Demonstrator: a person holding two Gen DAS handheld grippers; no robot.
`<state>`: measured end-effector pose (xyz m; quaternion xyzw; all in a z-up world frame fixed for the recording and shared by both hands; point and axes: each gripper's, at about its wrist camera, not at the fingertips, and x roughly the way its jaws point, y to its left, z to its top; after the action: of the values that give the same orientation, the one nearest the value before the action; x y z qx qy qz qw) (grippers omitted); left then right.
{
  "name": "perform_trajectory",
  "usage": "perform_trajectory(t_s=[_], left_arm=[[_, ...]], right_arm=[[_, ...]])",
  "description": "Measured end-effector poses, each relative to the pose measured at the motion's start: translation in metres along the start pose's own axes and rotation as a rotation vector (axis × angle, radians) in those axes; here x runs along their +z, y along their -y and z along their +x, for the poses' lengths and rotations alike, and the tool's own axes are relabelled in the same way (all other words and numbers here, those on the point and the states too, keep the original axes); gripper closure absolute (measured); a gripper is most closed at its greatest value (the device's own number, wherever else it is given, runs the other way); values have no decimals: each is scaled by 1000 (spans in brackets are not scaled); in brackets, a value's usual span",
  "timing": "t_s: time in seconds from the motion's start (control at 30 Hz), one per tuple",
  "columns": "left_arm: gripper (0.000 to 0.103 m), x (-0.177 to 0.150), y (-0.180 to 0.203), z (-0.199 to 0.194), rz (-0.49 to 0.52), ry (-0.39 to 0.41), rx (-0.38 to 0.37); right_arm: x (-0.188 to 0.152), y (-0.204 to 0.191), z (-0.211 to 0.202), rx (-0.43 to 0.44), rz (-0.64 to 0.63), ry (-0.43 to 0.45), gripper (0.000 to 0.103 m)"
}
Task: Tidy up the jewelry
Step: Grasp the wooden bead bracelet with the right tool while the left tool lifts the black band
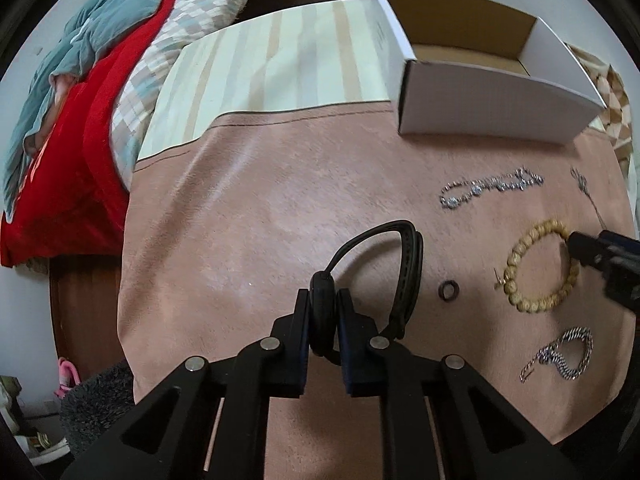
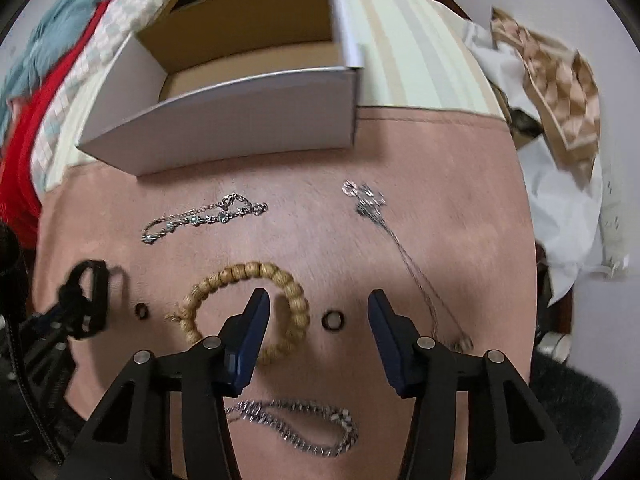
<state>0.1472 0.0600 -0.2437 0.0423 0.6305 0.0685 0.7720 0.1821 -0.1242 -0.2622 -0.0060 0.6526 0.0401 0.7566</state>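
The left claw [image 1: 324,312] was clenched on the black strap [image 1: 404,272]; the white box [image 1: 480,92] stood ahead to its right. The right claw [image 2: 318,312] gaped over the wooden bead bracelet [image 2: 256,304], one finger inside the loop. Best lift the strap clear before swinging boxward.

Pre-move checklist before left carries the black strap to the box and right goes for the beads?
1. Left gripper shut on the black strap: ok.
2. Strap's far loop off the pink cloth: cannot tell.
3. White box open on top, floor bare where visible: ok.
4. Right gripper open: ok.
5. Right gripper straddling the wooden bead bracelet: not ok; one finger sits inside the loop, the beads' right arc and a dark ring lie between the fingers.
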Motion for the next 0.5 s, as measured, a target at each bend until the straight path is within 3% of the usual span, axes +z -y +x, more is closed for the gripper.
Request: perform_trajectory(t_s=[0.07, 0.13, 0.17, 0.3, 0.5], left_arm=[[93, 0, 1, -3, -12, 5, -2], [93, 1, 1, -3, -15, 7, -3], [93, 3, 0, -3, -17, 8, -4], [93, 1, 4, -8, -27, 16, -11], [93, 1, 11, -31, -47, 55, -35]], right_arm=[[3, -9, 7, -28, -37, -21, 59], [1, -23, 6, -50, -104, 17, 75], [0, -28, 5, -49, -122, 23, 95], [-7, -37, 1, -32, -124, 33, 94], [-19, -39, -41, -8, -94, 124, 94]])
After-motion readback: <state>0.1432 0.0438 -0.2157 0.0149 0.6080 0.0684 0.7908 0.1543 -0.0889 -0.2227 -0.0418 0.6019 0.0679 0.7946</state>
